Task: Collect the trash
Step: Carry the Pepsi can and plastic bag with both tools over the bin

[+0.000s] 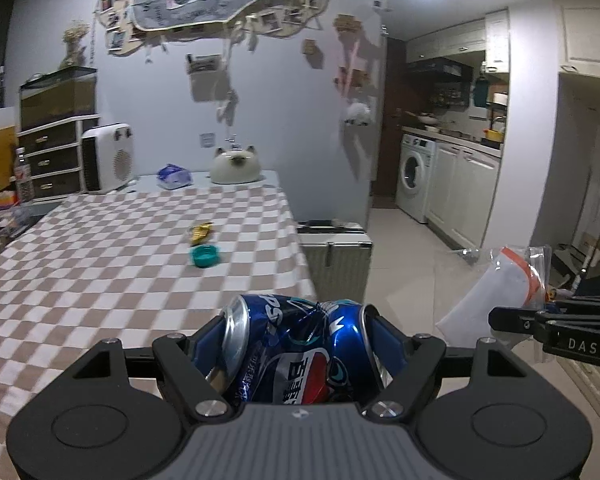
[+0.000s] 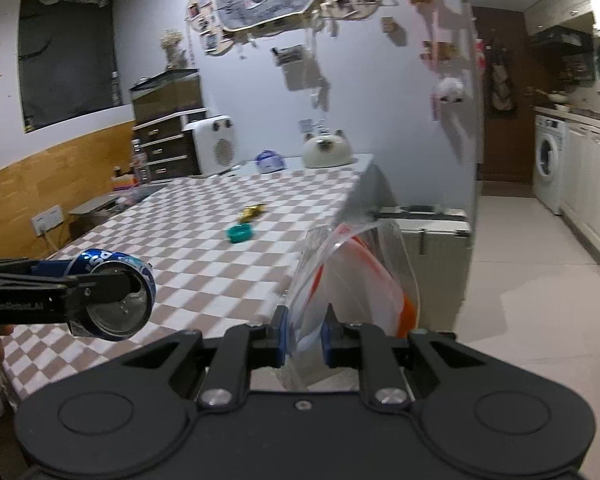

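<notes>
A crushed blue Pepsi can (image 1: 296, 344) lies crosswise between the fingers of my left gripper (image 1: 298, 340), which is shut on its two ends over the near edge of the checkered table (image 1: 100, 264). In the right wrist view the same can (image 2: 116, 294) hangs at the left, above the table corner. My right gripper (image 2: 304, 340) is shut on a clear zip bag (image 2: 356, 276) with an orange strip, held beside the table over the floor. The bag (image 1: 496, 284) shows at the right in the left wrist view. A teal bottle cap (image 1: 205, 255) and a gold wrapper (image 1: 200, 232) lie on the table.
A blue tissue pack (image 1: 173, 176) and a white cat-shaped pot (image 1: 236, 166) sit at the table's far end. A white heater (image 1: 106, 158) and drawers (image 1: 54, 156) stand at the left. A ribbed case (image 1: 336, 258) stands on the floor by the table; a washing machine (image 1: 414, 174) is further off.
</notes>
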The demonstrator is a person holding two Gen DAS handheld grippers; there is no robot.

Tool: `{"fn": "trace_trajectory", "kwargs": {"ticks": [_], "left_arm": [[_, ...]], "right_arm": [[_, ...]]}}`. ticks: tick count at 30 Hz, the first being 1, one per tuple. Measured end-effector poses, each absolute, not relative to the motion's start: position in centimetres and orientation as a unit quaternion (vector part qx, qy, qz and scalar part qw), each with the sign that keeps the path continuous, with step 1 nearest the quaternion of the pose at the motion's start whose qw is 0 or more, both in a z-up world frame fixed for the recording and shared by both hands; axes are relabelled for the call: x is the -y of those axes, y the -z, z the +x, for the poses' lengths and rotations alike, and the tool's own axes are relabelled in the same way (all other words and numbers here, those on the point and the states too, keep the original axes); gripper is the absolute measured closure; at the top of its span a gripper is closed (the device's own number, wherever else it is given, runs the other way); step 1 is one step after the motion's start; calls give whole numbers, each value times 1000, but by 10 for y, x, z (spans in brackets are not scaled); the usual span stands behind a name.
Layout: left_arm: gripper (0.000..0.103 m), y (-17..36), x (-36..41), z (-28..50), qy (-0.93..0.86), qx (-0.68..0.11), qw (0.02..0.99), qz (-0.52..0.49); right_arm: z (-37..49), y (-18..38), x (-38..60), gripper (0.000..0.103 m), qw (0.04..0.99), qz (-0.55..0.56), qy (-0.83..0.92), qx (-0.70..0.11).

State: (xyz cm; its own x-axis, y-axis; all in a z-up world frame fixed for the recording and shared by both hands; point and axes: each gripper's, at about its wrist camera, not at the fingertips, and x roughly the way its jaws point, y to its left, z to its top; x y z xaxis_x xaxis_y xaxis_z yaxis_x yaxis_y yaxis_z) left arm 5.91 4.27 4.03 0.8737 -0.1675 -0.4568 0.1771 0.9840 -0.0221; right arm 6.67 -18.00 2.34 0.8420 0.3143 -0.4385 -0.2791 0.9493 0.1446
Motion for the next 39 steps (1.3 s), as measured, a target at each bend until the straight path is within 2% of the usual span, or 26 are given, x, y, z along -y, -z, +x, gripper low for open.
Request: {"fn": "trace_trajectory", "kwargs": {"ticks": [11, 22, 39], "left_arm": [[25, -13, 40, 74, 144, -253, 957, 6], [25, 39, 110, 97, 179, -296, 938, -2], [25, 203, 155, 167, 163, -458, 872, -55]], "right_arm": [[50, -3, 264, 86, 965, 38, -74, -248], [39, 37, 332, 86, 959, 56, -10, -277], [83, 175, 385, 86, 908, 114, 37, -402]]}}
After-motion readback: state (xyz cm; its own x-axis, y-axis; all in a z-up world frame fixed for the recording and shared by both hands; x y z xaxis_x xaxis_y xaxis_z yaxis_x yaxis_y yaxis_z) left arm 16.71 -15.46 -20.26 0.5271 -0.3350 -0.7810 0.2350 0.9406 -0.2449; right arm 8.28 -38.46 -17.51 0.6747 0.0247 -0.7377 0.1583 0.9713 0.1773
